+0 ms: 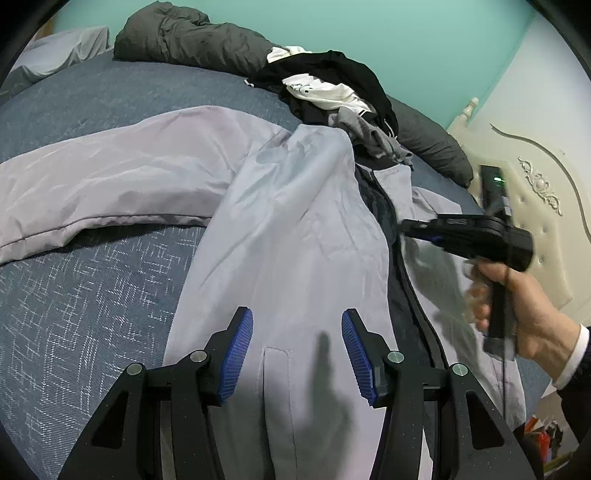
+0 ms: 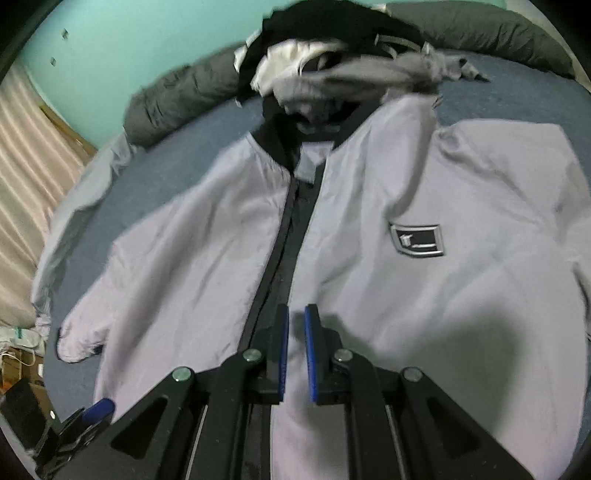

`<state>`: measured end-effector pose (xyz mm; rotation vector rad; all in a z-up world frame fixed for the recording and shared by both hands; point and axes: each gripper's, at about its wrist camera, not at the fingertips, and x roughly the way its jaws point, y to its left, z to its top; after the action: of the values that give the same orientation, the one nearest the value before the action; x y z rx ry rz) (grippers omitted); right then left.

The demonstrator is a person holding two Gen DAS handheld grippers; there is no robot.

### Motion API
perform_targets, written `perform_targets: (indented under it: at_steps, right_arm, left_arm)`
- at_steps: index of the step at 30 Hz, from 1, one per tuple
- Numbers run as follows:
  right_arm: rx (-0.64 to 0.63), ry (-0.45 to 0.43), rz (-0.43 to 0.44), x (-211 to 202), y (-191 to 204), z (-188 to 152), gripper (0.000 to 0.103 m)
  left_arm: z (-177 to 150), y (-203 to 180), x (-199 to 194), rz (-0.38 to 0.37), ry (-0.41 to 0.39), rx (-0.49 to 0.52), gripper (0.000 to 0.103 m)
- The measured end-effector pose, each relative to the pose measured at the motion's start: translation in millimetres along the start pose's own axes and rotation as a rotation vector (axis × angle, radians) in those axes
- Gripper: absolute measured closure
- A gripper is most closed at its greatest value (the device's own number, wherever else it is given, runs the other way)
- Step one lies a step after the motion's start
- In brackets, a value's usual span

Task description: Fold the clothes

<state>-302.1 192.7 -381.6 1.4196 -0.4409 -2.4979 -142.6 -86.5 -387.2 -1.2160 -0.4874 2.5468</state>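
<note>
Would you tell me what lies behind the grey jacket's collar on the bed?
Behind the jacket collar sits a pile of black, white and grey clothes, with dark pillows beyond. What the pile covers is hidden.

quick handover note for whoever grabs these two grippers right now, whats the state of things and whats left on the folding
Left gripper: jaws apart, hovering over the lower front of the grey jacket, holding nothing.
Right gripper: jaws nearly shut with nothing between them, over the jacket beside its dark zipper.
Jacket: lies face up on the blue bed, front open along the zipper, chest patch up, one sleeve spread out to the side.
Clothes pile: unfolded, beyond the collar.
Done: jacket laid out, no fold made yet.
Left: fold sleeves and body, then work through the pile.
</note>
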Motion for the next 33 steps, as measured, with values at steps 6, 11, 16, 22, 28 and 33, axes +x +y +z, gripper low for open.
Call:
perform_targets:
  at_steps: [6,11,16,22,28,33]
  right_arm:
    - [-0.004,0.080,-0.011,40,8,-2,0.092]
    - [0.003,0.035,0.048,4,-6,-5,0.092]
    - [0.072,-0.074,-0.001,-78,-58,-32,0.059]
    - [0.116,-0.108,-0.092,-152,-126,-81,0.057]
    - [0.290,-0.171,-0.123,-188,-174,-138,0.054]
    - [0.333,-0.213,-0.097,-201,-174,-169,0.047]
  left_arm:
    - [0,0,5,0.001,0.011,-0.004,0.049]
    - [1,-3,4,0.001,0.009,0.001,0.049]
    - [2,-8,0,-0.013,0.011,0.006,0.049]
    - [-4,-36,1,-0.096,0.062,0.042,0.049]
    - [-22,-82,15,-0.194,0.155,0.079,0.048]
    - [-47,-124,31,-0.228,0.242,0.125,0.041]
